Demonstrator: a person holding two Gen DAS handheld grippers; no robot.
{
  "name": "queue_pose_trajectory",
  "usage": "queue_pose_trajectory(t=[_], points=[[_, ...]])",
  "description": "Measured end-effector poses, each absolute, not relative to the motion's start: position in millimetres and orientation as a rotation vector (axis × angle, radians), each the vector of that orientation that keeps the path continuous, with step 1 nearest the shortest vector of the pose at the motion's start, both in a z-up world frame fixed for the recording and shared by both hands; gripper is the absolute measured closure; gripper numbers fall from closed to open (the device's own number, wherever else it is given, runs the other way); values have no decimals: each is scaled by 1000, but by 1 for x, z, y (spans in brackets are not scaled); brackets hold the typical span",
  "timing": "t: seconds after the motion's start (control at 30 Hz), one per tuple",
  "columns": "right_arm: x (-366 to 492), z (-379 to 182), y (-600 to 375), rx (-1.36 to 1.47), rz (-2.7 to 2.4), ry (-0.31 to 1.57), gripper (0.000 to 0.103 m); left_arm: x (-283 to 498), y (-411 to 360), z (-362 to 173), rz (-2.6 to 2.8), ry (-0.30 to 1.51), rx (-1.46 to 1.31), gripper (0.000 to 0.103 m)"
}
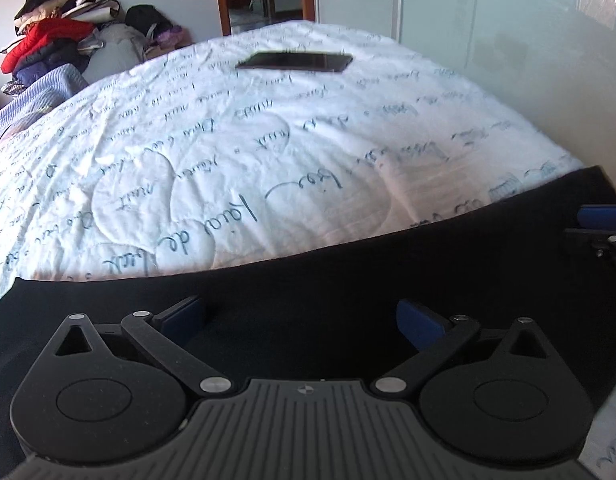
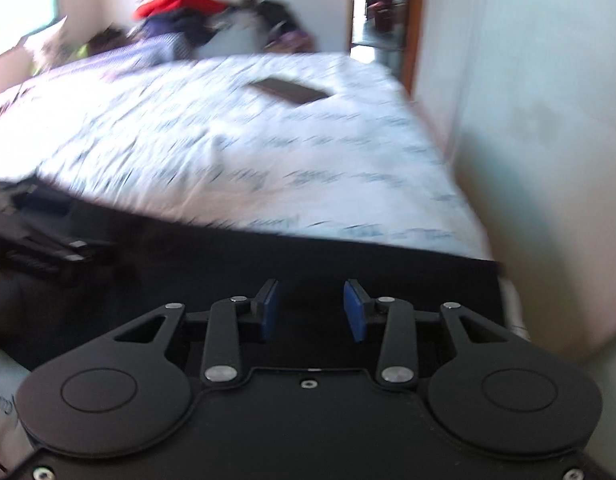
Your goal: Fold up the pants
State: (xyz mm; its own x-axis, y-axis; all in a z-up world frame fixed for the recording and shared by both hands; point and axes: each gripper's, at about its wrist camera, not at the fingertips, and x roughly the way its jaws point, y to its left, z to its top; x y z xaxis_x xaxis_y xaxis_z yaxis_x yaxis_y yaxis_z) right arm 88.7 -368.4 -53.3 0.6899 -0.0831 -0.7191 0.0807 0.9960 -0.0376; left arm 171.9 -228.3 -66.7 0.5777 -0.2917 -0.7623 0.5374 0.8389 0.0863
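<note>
We read cursive script on the quilt point(image 1: 268, 152); beyond the black pants point(image 1: 308, 280) lies a phone point(image 1: 296, 61). Left gripper point(image 1: 300, 316) jaws wide, right gripper point(image 2: 314, 308) jaws narrowly parted, both empty.

The white quilt point(image 1: 268, 152) on the bed is printed all over with dark cursive handwriting, seen upside down in the left wrist view. Most of it is too loopy or small to make out; only a short "de" point(image 1: 173, 245) near the black pants' edge reads with any confidence. In the right wrist view the script is blurred.
</note>
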Motion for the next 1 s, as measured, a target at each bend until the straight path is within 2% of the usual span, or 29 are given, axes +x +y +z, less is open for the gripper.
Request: queue_pose_trajectory(t=[0.07,0.1,0.17,0.27,0.37,0.4,0.43,0.47,0.53,0.67,0.83,1.0], points=[[103,-60,-368,-67,-131,793,60,177,-234,-66,-487,796,326,0],[107,-59,-372,-42,-148,795,52,179,-237,-64,-488,803,339,0],[104,-47,-372,-26,-162,780,54,174,-231,-53,-506,794,326,4],[87,-36,-352,-82,-112,745,53,157,-216,-44,-526,727,328,0],[75,-51,-346,-77,-74,786,49,161,-220,-59,-514,793,340,0],[74,-61,-349,-95,-110,795,43,166,-224,-66,-517,817,341,1],[68,-63,-357,-62,-150,770,29,169,-223,-70,-506,786,310,0],[62,-60,-366,-9,-201,755,28,170,-225,-71,-505,785,334,0],[46,-46,-373,14,-295,711,41,170,-227,-66,-500,769,343,1],[16,-32,-356,33,-181,689,40,148,-213,-52,-515,732,331,1],[5,-59,-339,-68,-160,790,34,126,-209,-62,-578,777,330,0],[-48,-35,-384,249,-339,619,31,123,-203,-57,-572,794,273,1]])
